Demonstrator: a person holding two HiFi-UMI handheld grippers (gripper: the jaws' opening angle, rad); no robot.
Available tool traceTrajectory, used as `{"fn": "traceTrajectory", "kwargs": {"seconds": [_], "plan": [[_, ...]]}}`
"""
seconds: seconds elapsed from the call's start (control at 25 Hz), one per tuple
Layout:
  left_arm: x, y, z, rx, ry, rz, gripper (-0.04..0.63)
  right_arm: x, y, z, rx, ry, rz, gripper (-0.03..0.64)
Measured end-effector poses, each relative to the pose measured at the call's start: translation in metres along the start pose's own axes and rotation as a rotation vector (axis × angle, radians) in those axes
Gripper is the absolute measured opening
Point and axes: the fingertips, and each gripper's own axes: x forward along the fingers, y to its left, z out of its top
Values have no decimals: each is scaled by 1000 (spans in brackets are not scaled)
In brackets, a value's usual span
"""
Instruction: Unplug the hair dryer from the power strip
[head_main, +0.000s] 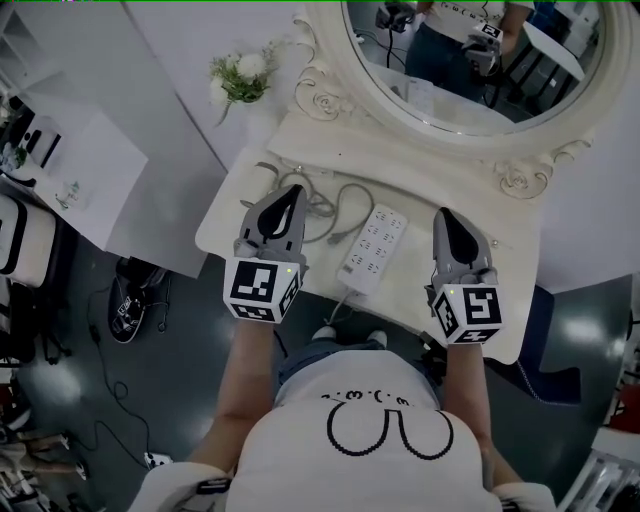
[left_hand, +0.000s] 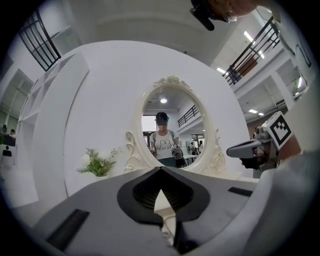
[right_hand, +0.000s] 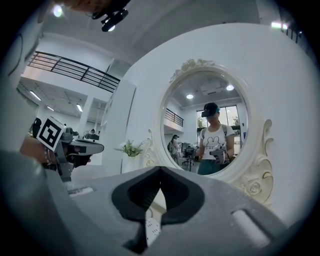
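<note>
Item: my left claw (head_main: 292, 190), grey two-jaw gripper with a marker cube, lower left of centre in the head view. Its jaws are pressed together at the tips, with nothing between them. Item: my right claw (head_main: 442, 213), the same pattern, lower right of centre, also closed tip to tip and empty. Both are held level over the near edge of the white dressing table (head_main: 420, 165), pointing toward the ornate oval white-framed mirror (head_main: 520, 175) at the top of the frame. Item: the flat white rectangular plastic power strip (head_main: 375, 247), lying on the table at the centre of the frame, between my two claws and touching neither. Its own white lead (head_main: 338, 303) trails off the near edge. Item: a thin grey cable (head_main: 345, 195) in loose loops just left of the strip, partly behind my left claw. Item: the hair dryer, not seen in any view. I can make out no plug in the strip's sockets. Item: a small sprig of white flowers with green leaves (head_main: 240, 75), upper left, well clear. Step in hand, by my judgement: the pull itself looks finished, since the sockets look bare and my claws hold nothing. Next move: confirm the plug end lies free among the grey loops. If it is still seated, steady the strip with one claw and draw the plug straight out with the other.
</note>
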Motion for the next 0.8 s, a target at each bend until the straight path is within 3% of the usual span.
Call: {"fn": "traceTrajectory", "kwargs": {"seconds": [0.4,0.8], "plan": [[5,-2,34,27,-94,0,-3,-15,-14,28,-37,-43,-43,-3],[1,-3,38,52,-99,16,-3,-21,-14,29,-44,-45,-33,-3]]}}
